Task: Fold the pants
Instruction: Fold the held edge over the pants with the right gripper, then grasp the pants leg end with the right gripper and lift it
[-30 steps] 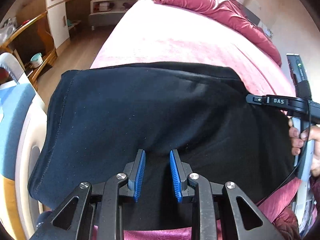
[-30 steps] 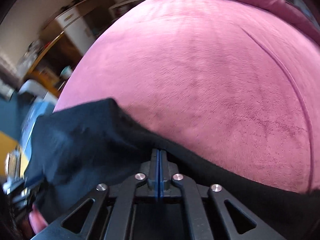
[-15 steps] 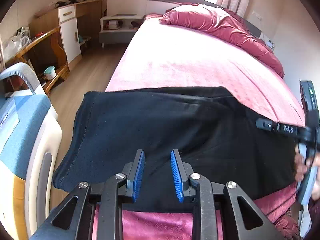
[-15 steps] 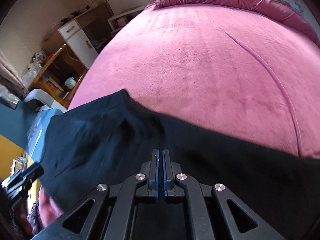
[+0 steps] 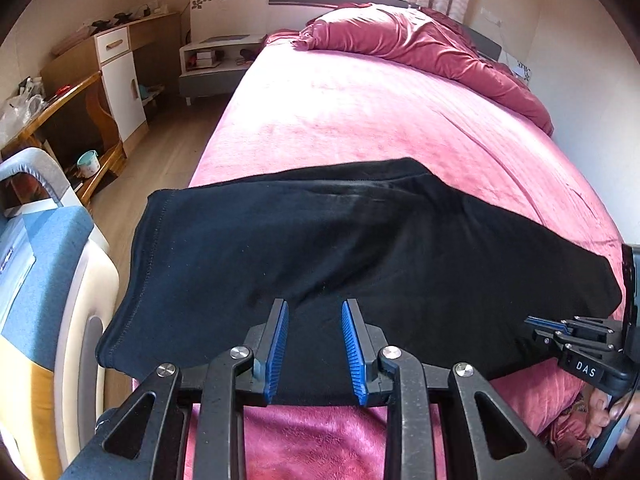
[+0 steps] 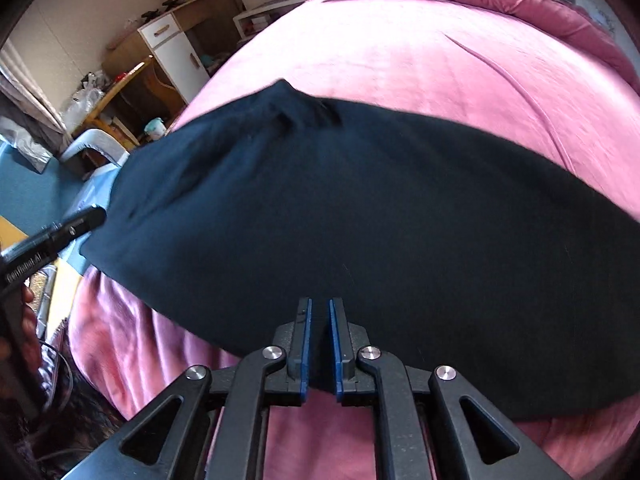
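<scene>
Dark navy pants [image 5: 340, 248] lie folded across the near end of the pink bed, with one end hanging over the left edge; they also show in the right wrist view [image 6: 360, 232]. My left gripper [image 5: 314, 312] is open and empty, just above the pants' near edge. My right gripper [image 6: 319, 312] has its jaws slightly parted with nothing between them, over the pants' near edge. The right gripper also shows at the right of the left wrist view [image 5: 540, 322]. The left gripper shows at the left of the right wrist view [image 6: 94, 214].
The bed [image 5: 380, 112] has a pink sheet and a bunched pink duvet [image 5: 420, 48] at the head. A blue-and-white appliance [image 5: 44, 280] stands at the left of the bed. A wooden desk [image 5: 68, 96] and white cabinet [image 5: 120, 92] line the left wall.
Both grippers have pulled back toward the near edge of the bed. The right gripper, shut on the pants before, has let go and parted slightly. The pants now lie flat.
</scene>
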A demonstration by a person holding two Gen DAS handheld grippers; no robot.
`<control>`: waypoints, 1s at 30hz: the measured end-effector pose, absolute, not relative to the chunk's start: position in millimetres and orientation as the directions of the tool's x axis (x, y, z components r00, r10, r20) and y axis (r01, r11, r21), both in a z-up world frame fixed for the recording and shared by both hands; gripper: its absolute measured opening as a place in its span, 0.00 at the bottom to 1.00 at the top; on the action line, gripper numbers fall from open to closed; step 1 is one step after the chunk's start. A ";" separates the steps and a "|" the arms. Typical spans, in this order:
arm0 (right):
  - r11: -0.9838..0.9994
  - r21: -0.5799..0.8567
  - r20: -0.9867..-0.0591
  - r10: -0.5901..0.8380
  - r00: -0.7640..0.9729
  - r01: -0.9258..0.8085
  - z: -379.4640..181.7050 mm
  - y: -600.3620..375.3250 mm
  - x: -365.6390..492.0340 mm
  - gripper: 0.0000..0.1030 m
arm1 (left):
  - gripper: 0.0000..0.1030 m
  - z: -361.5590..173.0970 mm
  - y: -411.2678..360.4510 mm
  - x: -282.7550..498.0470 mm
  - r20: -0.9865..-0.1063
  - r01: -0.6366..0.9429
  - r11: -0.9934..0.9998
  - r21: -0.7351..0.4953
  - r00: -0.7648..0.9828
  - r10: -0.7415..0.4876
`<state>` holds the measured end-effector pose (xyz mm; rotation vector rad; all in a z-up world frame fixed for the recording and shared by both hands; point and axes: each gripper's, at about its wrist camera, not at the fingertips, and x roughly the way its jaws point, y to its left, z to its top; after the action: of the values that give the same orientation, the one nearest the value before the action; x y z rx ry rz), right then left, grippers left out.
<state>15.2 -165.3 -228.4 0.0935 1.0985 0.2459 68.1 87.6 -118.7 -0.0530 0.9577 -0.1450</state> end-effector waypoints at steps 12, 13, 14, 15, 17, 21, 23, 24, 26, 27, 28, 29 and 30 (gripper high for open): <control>0.972 0.231 -0.869 0.220 0.444 -0.030 -252.7 -202.4 12.2 0.09 | 0.28 -174.5 138.9 101.3 -0.888 -0.058 0.997 -0.049 0.460 -0.017; 0.970 0.243 -0.867 0.228 0.443 -0.024 -251.8 -204.7 12.1 0.10 | 0.28 -175.5 139.1 105.1 -0.889 -0.058 0.998 -0.029 0.457 0.001; 0.968 0.251 -0.867 0.234 0.441 -0.022 -250.3 -206.4 10.0 0.10 | 0.28 -176.1 139.9 107.7 -0.891 -0.064 0.997 -0.034 0.454 -0.001; 0.965 0.262 -0.865 0.242 0.438 -0.017 -246.7 -210.7 7.4 0.10 | 0.28 -175.3 141.4 108.8 -0.892 -0.080 0.995 -0.052 0.451 -0.010; 0.954 0.299 -0.856 0.259 0.448 0.020 -239.5 -229.4 5.4 0.10 | 0.28 -169.4 140.5 106.4 -0.884 -0.085 0.994 -0.071 0.467 -0.024; 0.882 0.438 -0.801 0.296 0.520 0.172 -222.7 -301.9 -13.5 0.19 | 0.30 -155.7 131.9 97.7 -0.860 -0.054 0.995 -0.089 0.508 -0.049; 0.830 0.491 -0.771 0.274 0.575 0.264 -215.0 -350.3 -34.9 0.21 | 0.30 -148.4 125.6 93.9 -0.848 -0.039 0.994 -0.104 0.526 -0.068; 0.800 0.511 -0.761 0.252 0.598 0.313 -212.7 -373.6 -47.4 0.22 | 0.30 -144.3 121.4 91.8 -0.841 -0.029 0.993 -0.116 0.535 -0.083; 0.717 0.552 -0.742 0.189 0.643 0.426 -213.0 -426.6 -78.9 0.22 | 0.30 -137.7 111.3 88.2 -0.828 -0.005 0.989 -0.150 0.547 -0.123; 0.674 0.573 -0.733 0.165 0.660 0.467 -214.8 -447.5 -93.0 0.22 | 0.30 -136.1 105.9 87.5 -0.826 0.004 0.987 -0.158 0.547 -0.135; 0.613 0.595 -0.724 0.130 0.677 0.519 -219.0 -474.4 -110.7 0.22 | 0.30 -134.9 102.6 87.5 -0.825 0.011 0.986 -0.166 0.546 -0.145; 0.564 0.609 -0.721 0.101 0.686 0.557 -223.7 -494.2 -124.2 0.23 | 0.30 -134.4 98.5 86.8 -0.823 0.020 0.984 -0.177 0.545 -0.159; 0.511 0.623 -0.719 0.074 0.691 0.593 -229.4 -512.3 -136.5 0.25 | 0.30 -134.8 91.5 88.2 -0.824 0.033 0.982 -0.187 0.539 -0.175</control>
<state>-136.5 -512.3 -229.4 1.0039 0.7683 -0.3517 88.2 91.5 -134.8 -0.1554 0.9945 -0.1245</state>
